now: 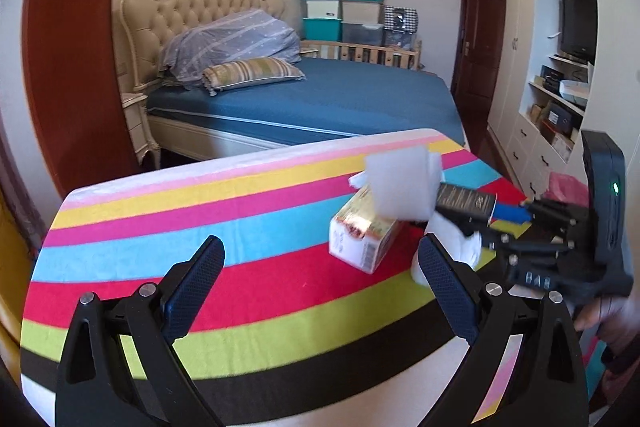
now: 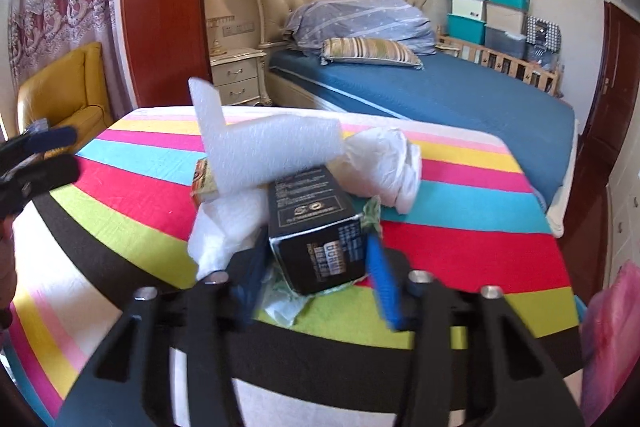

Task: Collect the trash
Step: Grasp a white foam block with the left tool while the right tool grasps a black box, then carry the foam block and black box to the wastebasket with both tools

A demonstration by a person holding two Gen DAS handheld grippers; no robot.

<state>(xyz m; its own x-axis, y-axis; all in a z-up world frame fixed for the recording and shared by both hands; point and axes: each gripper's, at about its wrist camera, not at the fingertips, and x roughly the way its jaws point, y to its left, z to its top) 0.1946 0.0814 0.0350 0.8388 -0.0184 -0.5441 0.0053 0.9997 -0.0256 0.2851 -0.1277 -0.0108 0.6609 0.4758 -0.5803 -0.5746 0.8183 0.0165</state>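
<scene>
Your right gripper (image 2: 316, 263): clamped on a black box (image 2: 316, 227), held above the striped tabletop (image 2: 480, 251) near its front edge.
Your left gripper (image 1: 320, 283): jaws wide, holding nothing, over the tabletop.
Trash heap, toward the tabletop's right side: white foam sheet (image 2: 268, 151) lying on the black box, crumpled white paper (image 2: 388, 167), yellow carton (image 1: 362, 237).

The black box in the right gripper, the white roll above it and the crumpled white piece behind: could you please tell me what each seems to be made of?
Black box: looks like printed cardboard with a slight sheen, sharp folded edges and small print.
White roll: probably foam packing sheet, matte, thick and softly curled.
Crumpled white piece: thin plastic film or tissue; its creases leave that open.
</scene>
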